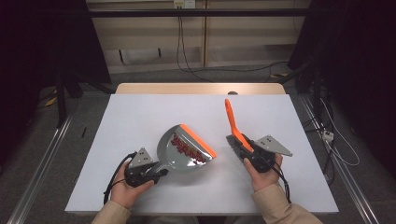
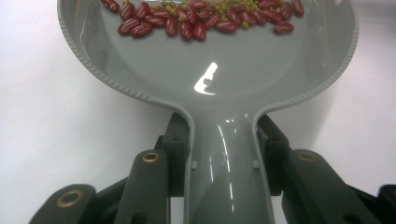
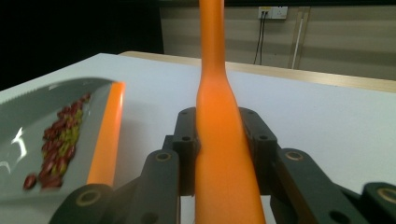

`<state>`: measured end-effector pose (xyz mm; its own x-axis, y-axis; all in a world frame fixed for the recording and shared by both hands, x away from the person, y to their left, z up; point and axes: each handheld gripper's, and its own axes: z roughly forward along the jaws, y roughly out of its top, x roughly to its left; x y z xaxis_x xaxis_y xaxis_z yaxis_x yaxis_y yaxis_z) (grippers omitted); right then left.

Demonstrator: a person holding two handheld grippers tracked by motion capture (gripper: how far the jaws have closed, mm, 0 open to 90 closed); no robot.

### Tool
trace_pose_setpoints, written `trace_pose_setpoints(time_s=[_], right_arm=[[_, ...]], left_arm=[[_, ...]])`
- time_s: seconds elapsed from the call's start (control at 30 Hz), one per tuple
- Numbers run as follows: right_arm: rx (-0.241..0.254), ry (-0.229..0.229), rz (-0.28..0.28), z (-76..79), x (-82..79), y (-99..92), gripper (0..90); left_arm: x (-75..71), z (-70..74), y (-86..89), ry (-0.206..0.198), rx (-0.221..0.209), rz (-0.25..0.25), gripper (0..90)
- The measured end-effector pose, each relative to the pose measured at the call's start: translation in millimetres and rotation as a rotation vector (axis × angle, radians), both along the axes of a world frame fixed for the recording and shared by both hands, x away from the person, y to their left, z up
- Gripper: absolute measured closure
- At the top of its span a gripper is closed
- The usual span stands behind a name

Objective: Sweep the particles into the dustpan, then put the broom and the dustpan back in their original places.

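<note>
On the table [image 1: 140,116], beans [image 1: 189,149] lie inside the gripped dustpan [image 1: 182,156].

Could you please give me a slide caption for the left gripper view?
Left gripper clamps grey dustpan handle; red beans line its far edge.

Glossy grey plastic dustpan [image 2: 210,70]; smooth orange plastic brush [image 3: 219,140]; matt white table [image 1: 140,121].

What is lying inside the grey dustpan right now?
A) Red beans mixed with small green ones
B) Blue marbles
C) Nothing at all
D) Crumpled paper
A: the left gripper view shows dark red beans and small green beans gathered in a band across the far part of the grey dustpan, whose handle the left gripper clamps.
</note>
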<state>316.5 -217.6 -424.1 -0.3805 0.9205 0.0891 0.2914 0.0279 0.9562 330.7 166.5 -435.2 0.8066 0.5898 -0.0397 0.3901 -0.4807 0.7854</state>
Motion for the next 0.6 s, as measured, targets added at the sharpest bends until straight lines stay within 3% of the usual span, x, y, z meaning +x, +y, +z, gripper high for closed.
trace_pose_setpoints(time_s=[0.03, 0.07, 0.13, 0.17, 0.2, 0.23, 0.33, 0.5, 0.6], right_arm=[[-0.009, 0.002, 0.002, -0.2, 0.0, -2.3, 71.0], [-0.009, 0.002, 0.002, -0.2, 0.0, -2.3, 71.0], [-0.002, 0.010, 0.004, -1.3, 0.5, -6.7, 71.0], [-0.002, 0.010, 0.007, -1.7, 1.0, -8.0, 71.0], [-0.004, 0.013, 0.007, -2.0, 1.0, -8.9, 71.0], [-0.006, 0.014, 0.009, -2.3, 1.2, -9.7, 70.9], [-0.016, 0.012, 0.011, -2.5, 1.0, -11.1, 71.0], [-0.009, 0.016, 0.013, -4.0, 1.1, -14.7, 70.9], [-0.016, 0.015, 0.018, -3.9, 0.5, -13.7, 70.9]], left_arm=[[3.6, 1.5, 4.8, -0.001, -0.004, 0.043, 64.2], [3.6, 1.5, 4.8, -0.001, -0.004, 0.043, 64.1], [8.0, 1.9, 10.0, 0.002, -0.005, 0.096, 64.1], [12.1, 1.2, 15.4, -0.001, -0.014, 0.150, 64.1], [12.1, 1.2, 15.4, -0.001, -0.014, 0.150, 64.1], [16.3, -0.1, 20.7, 0.001, -0.018, 0.195, 64.1], [20.5, -1.7, 25.4, 0.011, -0.012, 0.232, 64.1], [30.8, -7.4, 35.4, 0.027, 0.008, 0.357, 64.1], [33.4, -9.2, 37.8, 0.022, 0.019, 0.391, 64.1]])
